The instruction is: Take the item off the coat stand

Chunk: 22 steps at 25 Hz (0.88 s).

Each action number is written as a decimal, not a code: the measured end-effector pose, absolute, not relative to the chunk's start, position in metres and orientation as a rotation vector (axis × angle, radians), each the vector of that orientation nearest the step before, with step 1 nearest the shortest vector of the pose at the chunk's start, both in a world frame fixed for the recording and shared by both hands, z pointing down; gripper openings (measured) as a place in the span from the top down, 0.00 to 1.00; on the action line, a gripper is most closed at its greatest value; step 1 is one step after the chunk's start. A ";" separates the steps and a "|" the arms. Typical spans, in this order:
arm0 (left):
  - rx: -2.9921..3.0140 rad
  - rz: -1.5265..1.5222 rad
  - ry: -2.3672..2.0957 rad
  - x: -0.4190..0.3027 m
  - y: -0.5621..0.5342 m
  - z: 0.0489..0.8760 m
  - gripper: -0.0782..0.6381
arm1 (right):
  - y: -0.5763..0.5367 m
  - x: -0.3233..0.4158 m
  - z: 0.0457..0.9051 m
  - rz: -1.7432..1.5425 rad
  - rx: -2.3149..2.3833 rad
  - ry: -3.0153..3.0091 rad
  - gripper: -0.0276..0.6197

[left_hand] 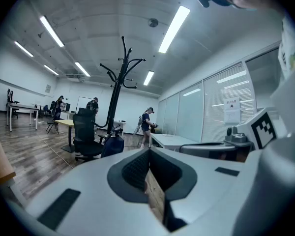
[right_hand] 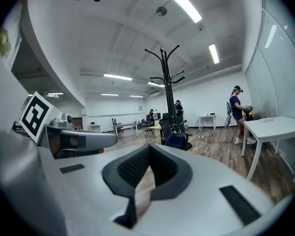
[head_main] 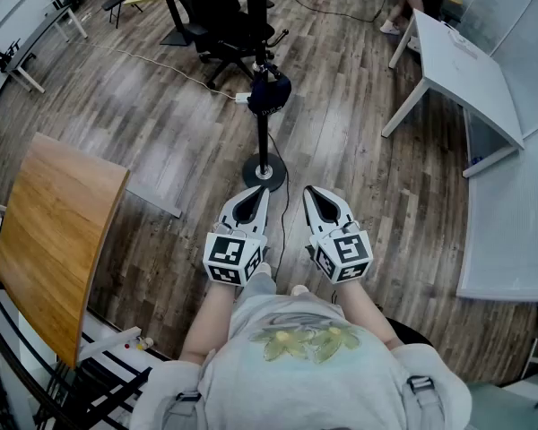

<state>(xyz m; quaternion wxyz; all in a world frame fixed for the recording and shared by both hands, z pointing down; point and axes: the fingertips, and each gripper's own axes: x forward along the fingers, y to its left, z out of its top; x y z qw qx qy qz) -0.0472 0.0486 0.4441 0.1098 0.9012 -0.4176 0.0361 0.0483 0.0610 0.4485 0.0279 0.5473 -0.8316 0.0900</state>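
Note:
A black coat stand [head_main: 262, 124] rises from a round base on the wood floor straight ahead of me. A dark blue bag [head_main: 269, 92] hangs low on its pole. Both gripper views show the stand [left_hand: 119, 77] [right_hand: 165, 82] some way off, with the bag [left_hand: 113, 145] [right_hand: 176, 140] against the pole. My left gripper [head_main: 261, 192] and right gripper [head_main: 310, 192] are held side by side just short of the base, pointing at it. Both are shut with nothing between the jaws, and neither touches the stand or the bag.
A black office chair [head_main: 220, 25] stands right behind the stand. A white table [head_main: 462, 61] and glass partitions are at the right, and a wooden tabletop [head_main: 58, 240] at the left. A cable runs across the floor. People stand far back [right_hand: 236, 113].

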 end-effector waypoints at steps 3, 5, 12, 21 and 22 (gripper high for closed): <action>2.653 0.113 -1.221 -0.053 0.041 0.448 0.87 | 0.053 0.045 0.451 0.280 1.723 -2.552 0.94; 2.657 0.118 -1.212 -0.058 0.034 0.450 0.87 | 0.047 0.041 0.452 0.277 1.736 -2.545 0.94; 2.692 0.117 -1.152 -0.072 0.002 0.450 0.87 | 0.022 0.027 0.455 0.268 1.797 -2.512 0.94; 2.715 0.157 -1.073 -0.088 -0.024 0.461 0.87 | 0.007 0.006 0.473 0.311 1.823 -2.455 0.94; 2.717 0.155 -1.070 -0.088 -0.027 0.462 0.87 | 0.005 0.008 0.475 0.309 1.829 -2.447 0.94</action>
